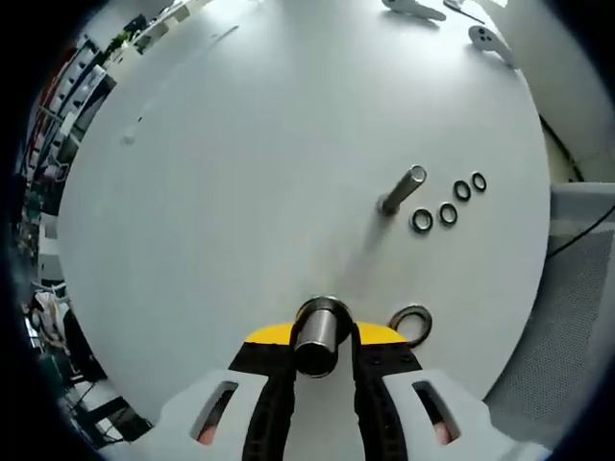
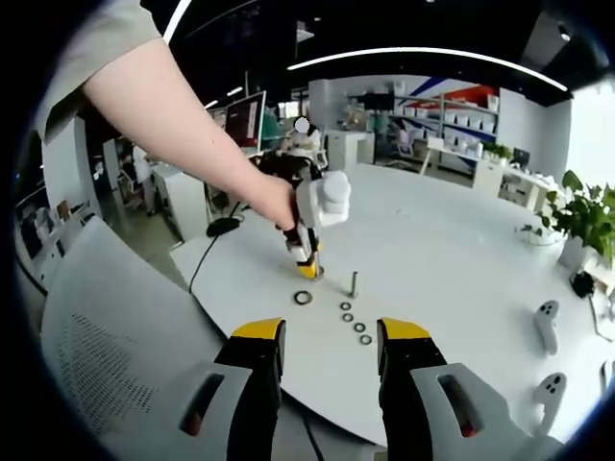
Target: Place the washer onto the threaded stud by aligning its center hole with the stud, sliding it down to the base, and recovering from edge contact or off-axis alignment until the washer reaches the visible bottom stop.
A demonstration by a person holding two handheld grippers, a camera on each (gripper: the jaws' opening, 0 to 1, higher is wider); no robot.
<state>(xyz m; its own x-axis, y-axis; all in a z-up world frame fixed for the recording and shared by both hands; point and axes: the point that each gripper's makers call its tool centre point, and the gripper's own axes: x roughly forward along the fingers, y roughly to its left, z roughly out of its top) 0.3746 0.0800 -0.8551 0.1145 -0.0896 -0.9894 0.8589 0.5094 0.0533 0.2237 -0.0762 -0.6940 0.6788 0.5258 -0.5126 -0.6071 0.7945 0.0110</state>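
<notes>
1. No brand, label or readable writing anywhere in either view.
2. White round table point(image 1: 240, 173), smooth and matte, bearing all the small parts; seen in the right gripper view point(image 2: 452, 259) inside a large office with shelves, desks, ceiling light strips and a plant point(image 2: 588, 223).
3. In the right gripper view, a person's bare arm point(image 2: 183, 125) reaching in from the upper left, hand on the left gripper point(image 2: 309, 257), which points down at the table.
4. Grey mesh chair back point(image 2: 106, 327) at lower left of the right gripper view; a mesh surface point(image 1: 577, 288) also at the right edge of the left gripper view.
5. Right gripper point(image 2: 330, 338): jaws apart, nothing between them, yellow tips, black pads, white bodies, held off the table edge.
6. Left gripper point(image 1: 321, 338) in its own view: jaws clamped on a metal cylinder point(image 1: 319, 331), shiny, standing on its end on the table.
7. White controllers point(image 2: 546, 325) on the table at the right; two more white shapes point(image 1: 485, 40) at the top of the left gripper view.
8. Stud point(image 1: 402, 190), a thin metal rod standing upright on the table, well apart from the cylinder.
9. Large washer point(image 1: 411, 323), a flat dark metal ring, lying on the table just beside the left gripper, not on the stud.
10. Four small washers point(image 1: 449, 213), dark rings in a row beside the stud; also seen in the right gripper view point(image 2: 354, 319).
</notes>
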